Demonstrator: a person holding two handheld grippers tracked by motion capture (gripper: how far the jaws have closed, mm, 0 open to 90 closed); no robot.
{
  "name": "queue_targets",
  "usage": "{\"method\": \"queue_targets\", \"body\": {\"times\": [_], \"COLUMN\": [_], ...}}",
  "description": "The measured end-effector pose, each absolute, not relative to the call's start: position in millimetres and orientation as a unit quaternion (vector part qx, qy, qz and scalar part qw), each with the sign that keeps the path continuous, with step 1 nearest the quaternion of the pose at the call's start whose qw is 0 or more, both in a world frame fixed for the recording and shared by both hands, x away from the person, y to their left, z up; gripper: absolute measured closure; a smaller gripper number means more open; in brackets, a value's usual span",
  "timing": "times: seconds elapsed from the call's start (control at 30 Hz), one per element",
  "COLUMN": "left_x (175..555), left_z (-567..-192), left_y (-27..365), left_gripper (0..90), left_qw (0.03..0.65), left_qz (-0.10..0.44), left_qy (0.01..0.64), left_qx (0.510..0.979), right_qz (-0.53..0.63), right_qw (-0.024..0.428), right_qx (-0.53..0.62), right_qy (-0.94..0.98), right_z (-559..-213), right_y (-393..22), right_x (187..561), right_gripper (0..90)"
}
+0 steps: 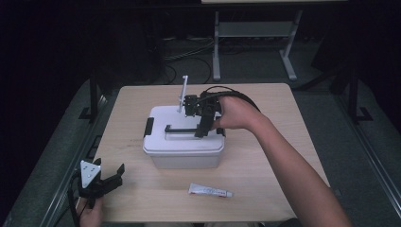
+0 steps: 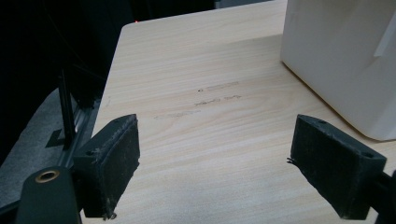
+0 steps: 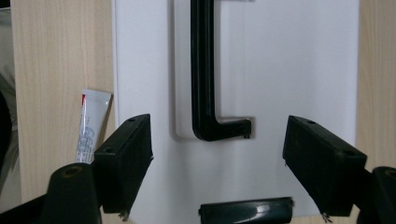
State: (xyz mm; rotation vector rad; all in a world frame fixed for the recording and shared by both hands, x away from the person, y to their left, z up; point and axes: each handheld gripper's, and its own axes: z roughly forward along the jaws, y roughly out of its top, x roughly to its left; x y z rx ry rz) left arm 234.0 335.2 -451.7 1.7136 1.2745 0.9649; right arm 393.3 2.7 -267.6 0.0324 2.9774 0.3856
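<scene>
A white plastic box (image 1: 184,152) with a lid stands in the middle of the wooden table (image 1: 265,109). A black carry handle (image 1: 179,129) lies flat in the lid's recess, and a black latch (image 1: 149,126) sits at the left end. My right gripper (image 1: 202,131) hovers over the right part of the lid, jaws open. In the right gripper view the handle (image 3: 202,70) lies just ahead of my open right gripper (image 3: 217,163), with the near latch (image 3: 246,210) below it. My left gripper (image 1: 118,174) rests open at the table's front left corner, holding nothing (image 2: 215,158).
A small white tube (image 1: 210,191) lies on the table in front of the box, and beside the lid (image 3: 91,126) in the right gripper view. A thin white rod (image 1: 182,93) sticks up behind the box. The box wall (image 2: 345,56) is to the right of my left gripper.
</scene>
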Motion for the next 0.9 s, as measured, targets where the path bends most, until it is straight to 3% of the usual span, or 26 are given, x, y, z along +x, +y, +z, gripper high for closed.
{"method": "queue_targets", "body": {"times": [0.23,0.9], "left_x": [233.9,233.3], "left_z": [-451.7,-451.3], "left_y": [334.7,335.3], "left_gripper": [15.0,15.0], "left_qw": [0.388,0.388], "left_qz": [0.379,0.381], "left_qy": [0.501,0.499], "left_qx": [0.674,0.674], "right_qz": [0.127,0.123], "right_qw": [0.070,0.065], "right_qx": [0.003,-0.012], "right_qy": [0.989,0.990], "right_z": [-270.2,-277.7], "right_y": [13.3,38.3], "right_x": [393.1,395.5], "right_gripper": [27.2,51.6]}}
